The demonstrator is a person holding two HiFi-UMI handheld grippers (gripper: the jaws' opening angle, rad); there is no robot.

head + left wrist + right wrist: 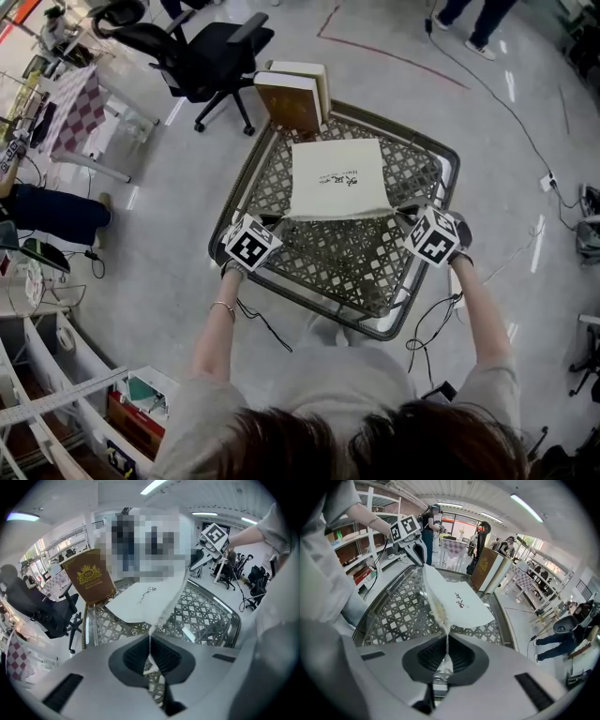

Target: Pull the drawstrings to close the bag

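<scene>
Two grippers (151,654) (446,656) clamp drawstrings (149,638) (447,637) at the near bag (337,178) edge.

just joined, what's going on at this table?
A person is closing a white bag on the lattice table with two handheld grippers. The left gripper is shut on the left drawstring, the right gripper on the right drawstring, one at each end of the bag's near edge. That edge looks puckered and is held up off the table. A brown book stands at the far side.
</scene>
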